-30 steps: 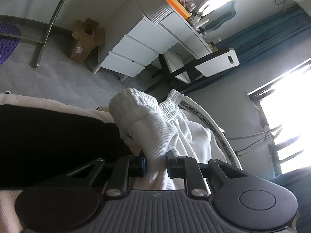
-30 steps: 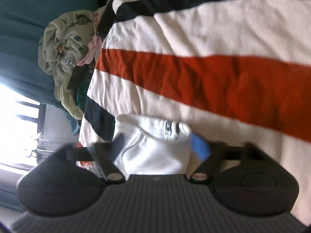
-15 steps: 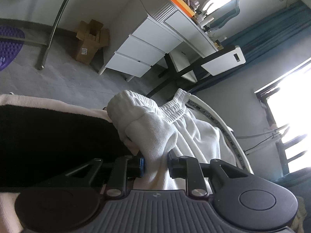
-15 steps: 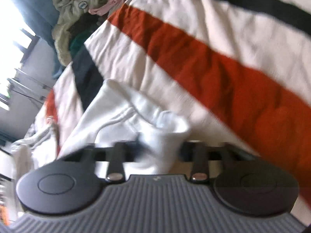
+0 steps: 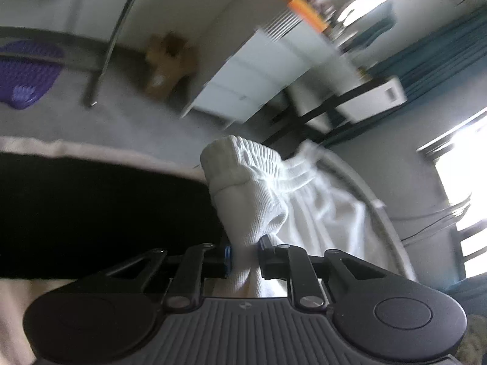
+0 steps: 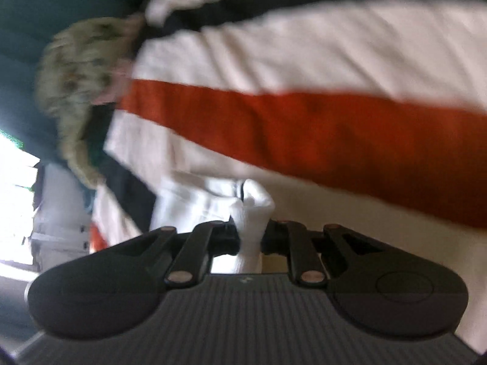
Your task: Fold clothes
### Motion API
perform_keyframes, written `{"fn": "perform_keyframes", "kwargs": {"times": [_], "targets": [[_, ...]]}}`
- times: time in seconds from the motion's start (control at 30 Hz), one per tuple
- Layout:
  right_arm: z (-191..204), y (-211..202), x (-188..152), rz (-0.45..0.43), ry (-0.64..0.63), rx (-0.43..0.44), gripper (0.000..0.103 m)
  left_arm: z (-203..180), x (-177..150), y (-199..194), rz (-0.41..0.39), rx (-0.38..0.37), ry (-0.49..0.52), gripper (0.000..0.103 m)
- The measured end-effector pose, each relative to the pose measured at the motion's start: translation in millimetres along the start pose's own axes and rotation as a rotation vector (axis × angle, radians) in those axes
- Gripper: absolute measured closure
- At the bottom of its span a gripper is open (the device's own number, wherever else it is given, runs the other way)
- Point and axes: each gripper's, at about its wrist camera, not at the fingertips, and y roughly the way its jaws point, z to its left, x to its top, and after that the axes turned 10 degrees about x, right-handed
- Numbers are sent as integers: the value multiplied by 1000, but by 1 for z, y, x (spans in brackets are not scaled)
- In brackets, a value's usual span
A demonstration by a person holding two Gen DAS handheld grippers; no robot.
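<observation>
The left black plastic hand-held gripper (image 5: 245, 257) tilts downward, its jaws clamped narrowly on white ribbed cloth (image 5: 252, 213). The right hand-held gripper (image 6: 251, 238), angled down, is closing, cloth between its fingers.

Grey floor (image 5: 127, 121); white drawers (image 5: 243, 82); teal curtain (image 5: 441, 48); bright window (image 5: 468, 188)

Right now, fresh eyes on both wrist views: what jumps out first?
In the right wrist view, the striped blanket with its wide red band fills the frame, and the right gripper is closing on a bunch of the white garment lying on it. In the left wrist view, the left gripper pinches the same kind of white knit cloth by its ribbed cuff, white drawers blurred behind.
</observation>
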Motion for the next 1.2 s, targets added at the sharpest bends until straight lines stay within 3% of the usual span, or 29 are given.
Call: {"fn": "perform_keyframes", "kwargs": {"times": [0.13,0.17,0.2,0.23,0.27,0.3,0.43,0.47,0.63,0.77,0.9,1.03,1.2], "targets": [[5,2,0,2,-3,0,83,0,0,-1,21,66,32,64],[8,2,-1,-3,-15,-6,76,-1,-1,-3,15,79,46,55],[11,0,-1,-16,-27,-25,61,-5,-2,-10,-12,84,73,49],[14,-3,0,-40,-35,-40,52,-8,-2,-17,-40,89,100,35],[16,-6,1,-68,-42,-44,33,-13,-4,-24,-71,95,128,23],[16,-9,4,-92,-57,-44,27,-19,-7,-32,-109,105,158,20],[33,-20,6,-187,-197,-27,25,-44,-24,-58,-214,95,273,12],[39,-22,5,-194,-235,-3,25,-52,-30,-63,-228,72,313,7],[85,-27,-28,-146,-545,141,25,-92,-75,-91,-337,-84,564,2],[112,-30,-68,-87,-763,247,26,-112,-118,-105,-314,-249,683,2],[130,-35,-109,-37,-927,342,26,-128,-168,-112,-264,-368,801,2],[135,-46,-146,-2,-1008,440,26,-146,-212,-127,-227,-468,905,2],[137,-51,-182,20,-1096,496,26,-165,-268,-142,-186,-545,1066,2]]}}
